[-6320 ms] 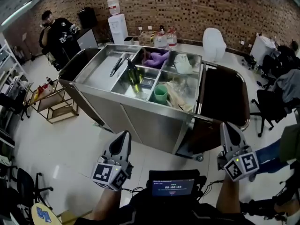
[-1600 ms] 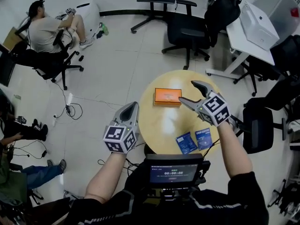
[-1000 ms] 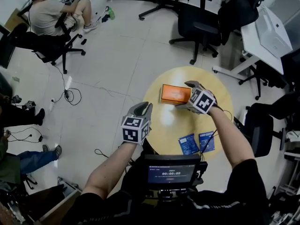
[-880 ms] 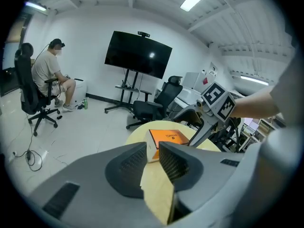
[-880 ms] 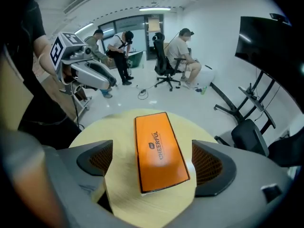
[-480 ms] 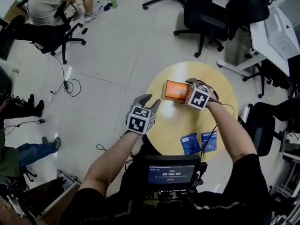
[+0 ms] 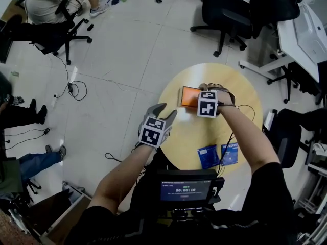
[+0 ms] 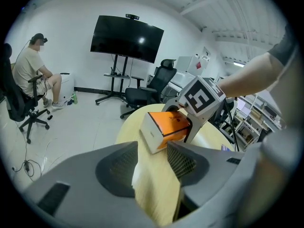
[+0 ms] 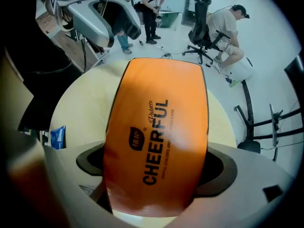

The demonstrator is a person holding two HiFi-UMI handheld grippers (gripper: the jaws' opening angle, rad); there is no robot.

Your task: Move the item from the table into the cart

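**Head view.** A round yellow tabletop (image 7: 245, 131) carries the orange box (image 7: 188, 96) near its far edge. Two blue packets (image 7: 207, 156) lie near the front edge, well apart from the box. The right gripper (image 7: 206, 100) points straight down over the box's right end. The left gripper (image 7: 164, 112) hangs at the tabletop's left rim, short of the box. The cart appears in no view.

**Left gripper view.** The fingers have just been opening and now stand as wide apart as they go. Only bare tabletop shows between them. The box (image 8: 164, 127) lies ahead, still flat on the tabletop, with the right gripper at its far end.

**Right gripper view.** The fingers are spread wide, one at each long side of the box (image 9: 156, 137), which fills the gap between them. No squeeze is visible yet.

**Hazards.**
- The hold looks set near one end, so the free end may droop or swing on lifting.
- The smooth carton could slip through a light grip.
- The carton could dent under a hard grip.
- If the left gripper advances, it could nudge the box askew.
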